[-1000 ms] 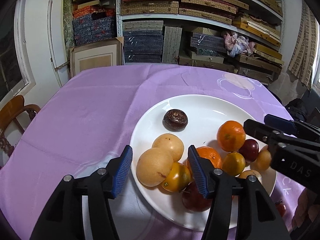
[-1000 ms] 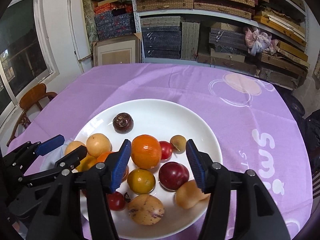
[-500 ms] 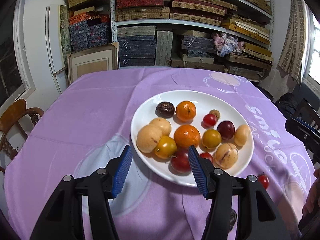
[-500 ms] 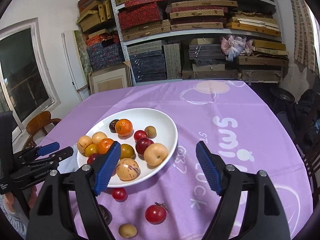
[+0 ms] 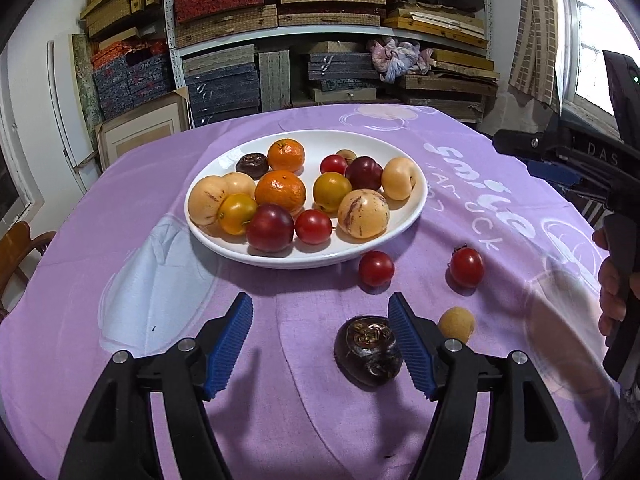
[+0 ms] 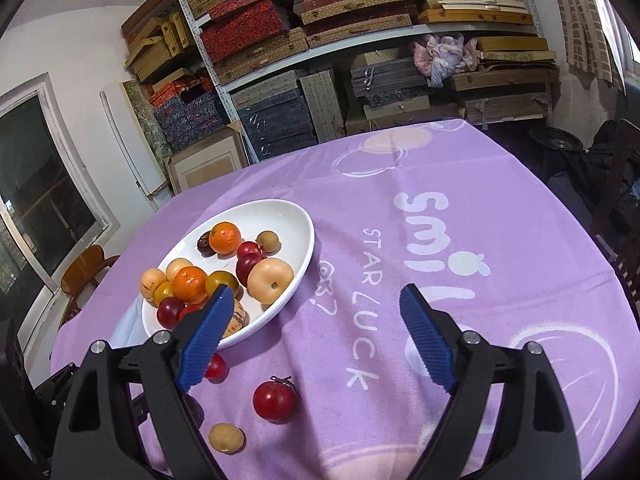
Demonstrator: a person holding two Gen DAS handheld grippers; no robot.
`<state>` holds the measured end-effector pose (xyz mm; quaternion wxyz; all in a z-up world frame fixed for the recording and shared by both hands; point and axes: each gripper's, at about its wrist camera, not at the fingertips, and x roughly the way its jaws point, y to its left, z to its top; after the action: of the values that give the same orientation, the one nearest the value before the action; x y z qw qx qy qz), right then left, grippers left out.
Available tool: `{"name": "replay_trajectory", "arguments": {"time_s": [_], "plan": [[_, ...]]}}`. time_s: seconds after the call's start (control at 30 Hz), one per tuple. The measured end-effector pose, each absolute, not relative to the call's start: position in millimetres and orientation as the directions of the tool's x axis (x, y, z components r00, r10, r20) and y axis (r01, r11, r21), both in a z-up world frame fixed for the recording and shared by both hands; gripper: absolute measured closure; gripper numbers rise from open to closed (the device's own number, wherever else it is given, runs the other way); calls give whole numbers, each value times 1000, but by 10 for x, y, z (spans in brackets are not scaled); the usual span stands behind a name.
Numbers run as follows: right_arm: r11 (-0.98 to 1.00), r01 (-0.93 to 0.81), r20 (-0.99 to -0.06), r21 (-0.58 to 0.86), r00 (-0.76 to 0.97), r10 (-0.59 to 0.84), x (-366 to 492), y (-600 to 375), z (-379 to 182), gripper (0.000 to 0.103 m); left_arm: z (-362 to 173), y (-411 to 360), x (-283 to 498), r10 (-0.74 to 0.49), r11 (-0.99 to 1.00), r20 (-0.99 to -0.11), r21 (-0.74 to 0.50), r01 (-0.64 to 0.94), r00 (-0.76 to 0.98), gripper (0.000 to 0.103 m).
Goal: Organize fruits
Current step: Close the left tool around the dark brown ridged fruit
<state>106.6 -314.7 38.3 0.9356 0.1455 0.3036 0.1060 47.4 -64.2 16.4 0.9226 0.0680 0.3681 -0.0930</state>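
A white plate (image 5: 296, 262) piled with oranges, plums, tomatoes and pale melons sits mid-table. Loose on the purple cloth in front of it lie two red tomatoes (image 5: 376, 268) (image 5: 466, 267), a small tan fruit (image 5: 457, 325) and a dark brown fruit (image 5: 368, 350). My left gripper (image 5: 320, 304) hovers low with its jaws opening; the dark fruit lies inside the gap, close to the right pad, not pressed. My right gripper (image 6: 316, 296) is also opening, with only cloth between its fingers. A stemmed tomato (image 6: 275, 400) and the tan fruit (image 6: 226, 437) lie below it, beside the plate (image 6: 280, 216).
Shelves stacked with boxes (image 5: 328, 40) fill the back wall. A wooden chair (image 5: 16, 252) stands at the table's left edge. A hand (image 5: 612, 292) grips the right tool at the right side. White lettering (image 6: 424, 216) marks the cloth right of the plate.
Both grippers have drawn back from over the plate, so the loose fruits on the cloth came into view. Both pairs of jaws stand wider than before.
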Motion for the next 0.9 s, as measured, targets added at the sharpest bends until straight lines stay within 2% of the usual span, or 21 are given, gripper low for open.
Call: {"name": "replay_trajectory", "arguments": {"time_s": [0.23, 0.33, 0.4, 0.9], "plan": [[935, -106, -542, 338, 790, 285, 1085, -3152, 378, 18, 20, -737, 436, -156, 959, -722, 51, 277, 674, 32], [935, -104, -541, 339, 791, 284, 1094, -3149, 373, 18, -65, -790, 443, -124, 955, -734, 94, 280, 668, 32], [934, -103, -540, 342, 792, 285, 1093, -3150, 374, 18, -113, -770, 472, -121, 957, -746, 87, 275, 655, 28], [934, -127, -557, 333, 773, 304, 1100, -3125, 370, 18, -77, -19, 653, -22, 995, -744, 52, 90, 668, 28]]}}
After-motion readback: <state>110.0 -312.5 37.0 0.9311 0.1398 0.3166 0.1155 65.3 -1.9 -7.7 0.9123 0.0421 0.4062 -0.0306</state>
